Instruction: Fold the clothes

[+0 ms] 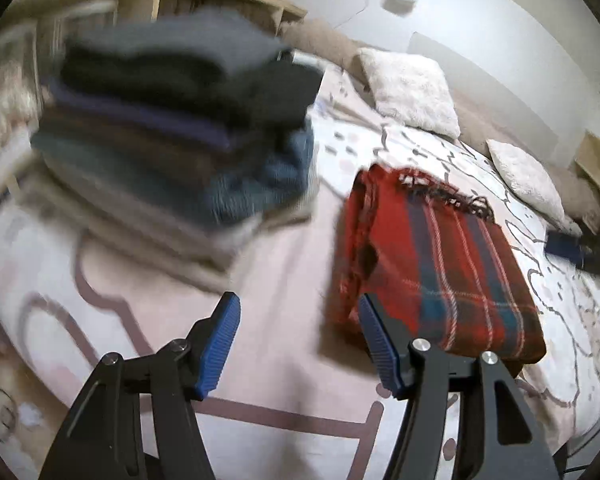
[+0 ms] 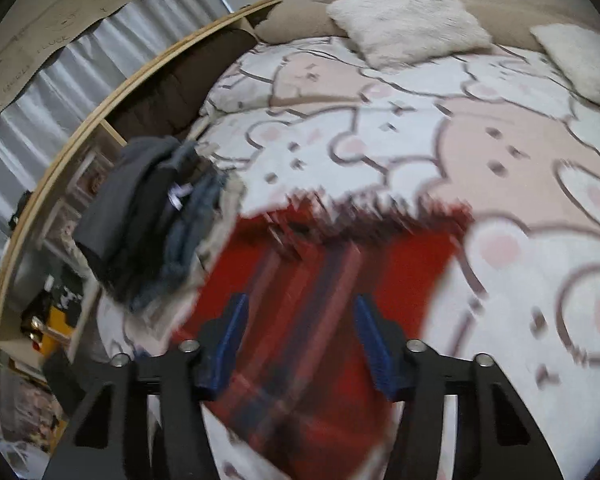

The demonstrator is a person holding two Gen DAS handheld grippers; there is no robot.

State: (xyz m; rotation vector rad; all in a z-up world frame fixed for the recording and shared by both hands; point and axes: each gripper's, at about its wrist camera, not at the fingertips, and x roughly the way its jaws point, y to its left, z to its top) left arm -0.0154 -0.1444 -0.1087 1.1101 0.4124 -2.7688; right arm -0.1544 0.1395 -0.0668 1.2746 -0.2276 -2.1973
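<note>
A folded red plaid scarf with a dark fringe lies flat on the bed. My left gripper is open and empty, just to the left of the scarf's near corner. A stack of folded dark clothes sits to the far left, blurred. In the right wrist view the same scarf lies blurred below my right gripper, which is open and empty above it. The clothes stack is to its left.
The bed has a pink and white bear-print cover. Two fluffy white pillows lie at the headboard. A wooden shelf unit runs along the bed's left side. The other gripper's blue tip shows at far right.
</note>
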